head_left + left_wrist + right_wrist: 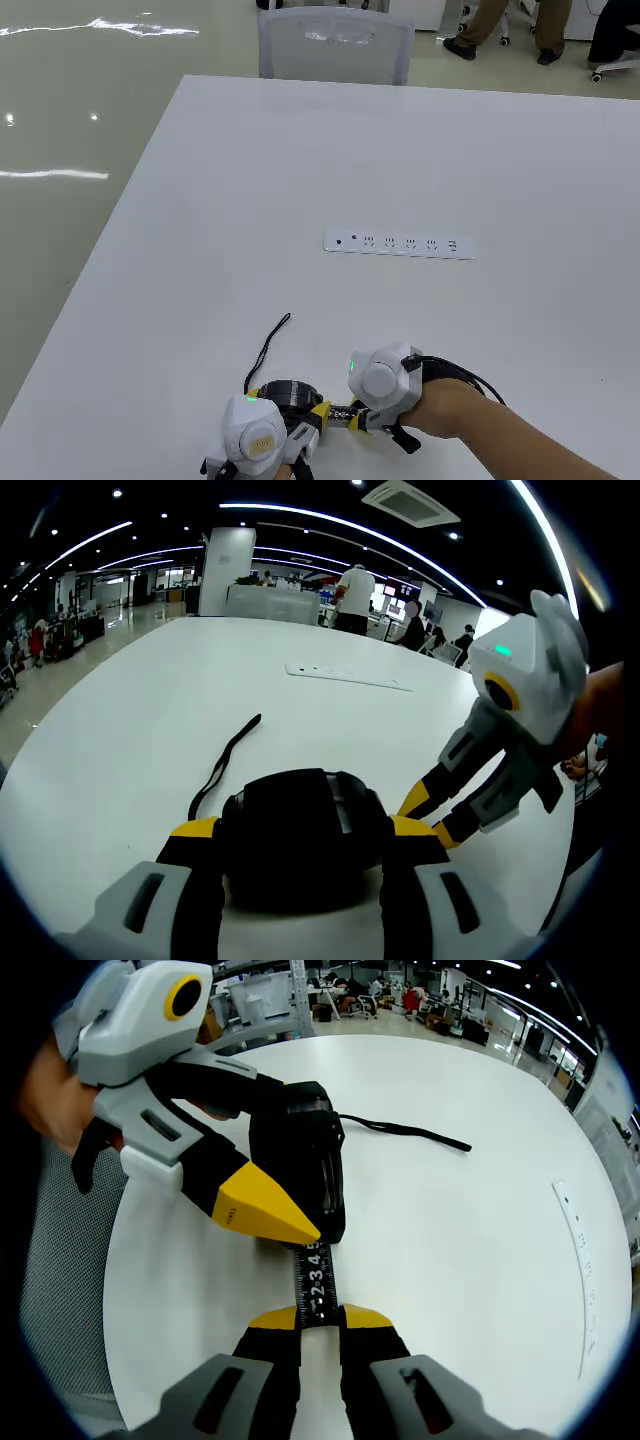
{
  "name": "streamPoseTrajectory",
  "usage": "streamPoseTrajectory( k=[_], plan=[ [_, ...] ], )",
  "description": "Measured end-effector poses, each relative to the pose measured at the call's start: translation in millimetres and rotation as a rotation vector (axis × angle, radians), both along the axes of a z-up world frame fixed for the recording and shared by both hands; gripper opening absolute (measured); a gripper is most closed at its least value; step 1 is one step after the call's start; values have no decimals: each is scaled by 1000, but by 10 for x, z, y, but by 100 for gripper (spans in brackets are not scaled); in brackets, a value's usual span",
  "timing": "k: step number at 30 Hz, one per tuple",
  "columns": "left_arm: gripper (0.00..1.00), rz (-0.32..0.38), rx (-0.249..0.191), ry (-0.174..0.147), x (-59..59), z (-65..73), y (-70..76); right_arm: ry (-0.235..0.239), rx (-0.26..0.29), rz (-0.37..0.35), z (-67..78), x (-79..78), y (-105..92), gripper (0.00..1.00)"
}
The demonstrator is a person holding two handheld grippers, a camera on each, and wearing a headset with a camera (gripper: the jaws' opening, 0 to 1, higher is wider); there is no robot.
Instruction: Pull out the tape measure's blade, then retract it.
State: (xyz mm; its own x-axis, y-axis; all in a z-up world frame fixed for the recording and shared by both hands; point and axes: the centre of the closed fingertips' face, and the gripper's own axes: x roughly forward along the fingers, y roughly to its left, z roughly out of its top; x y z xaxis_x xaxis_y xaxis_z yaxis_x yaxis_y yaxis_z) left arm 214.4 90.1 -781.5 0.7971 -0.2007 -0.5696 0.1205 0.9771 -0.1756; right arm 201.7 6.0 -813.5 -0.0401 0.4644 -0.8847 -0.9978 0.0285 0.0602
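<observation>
- At the left, the tape measure's thin black strap (268, 345) lies loose on the white table (200, 200). It trails from the case toward the far side.
- My left gripper (300, 832) is closed down to the width of the tape measure (300, 805). Its two yellow-tipped jaws press on opposite sides of the black case, which sits on the table near the edge closest to me.
- A short stretch of the blade (314, 1278) is drawn out of the case's right side. It is dark with pale numerals and runs low over the table straight toward my other gripper.
- My right gripper (318, 1317) is almost fully closed, and its yellow tips pinch the blade between them. The blade's very end is hidden between the jaws.
- In the right gripper view, one yellow tip of the left gripper sits just beside the point where the blade leaves the case. I cannot tell whether it touches the blade.
- My right hand (450, 405) wraps the back of that gripper, and my forearm runs off toward the lower right.
- Farther out and to the right, a white power strip (398, 243) lies flat on the table, well apart from both grippers and the tape measure.
</observation>
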Motion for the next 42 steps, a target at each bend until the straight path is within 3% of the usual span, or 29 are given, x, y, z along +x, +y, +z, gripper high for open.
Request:
streamPoseTrajectory(
  k=[23,33,34,35,39,42],
  plan=[
    [59,-5,-5,1,-7,14,3,9,47,-18,14,-49,258,14],
    [59,-7,-9,-2,-11,-10,8,19,126,-46,41,-58,335,14],
    [59,-8,-8,-1,-9,-21,7,14,141,-42,27,-59,342,14],
    [59,-10,-8,-1,-12,-8,-2,-21,157,-5,30,-51,358,15],
    [59,-12,-7,-1,-20,0,1,-21,196,-58,56,-77,336,16],
    [59,-11,-7,0,-26,14,-8,-68,190,-47,18,-32,318,19]
  ],
)
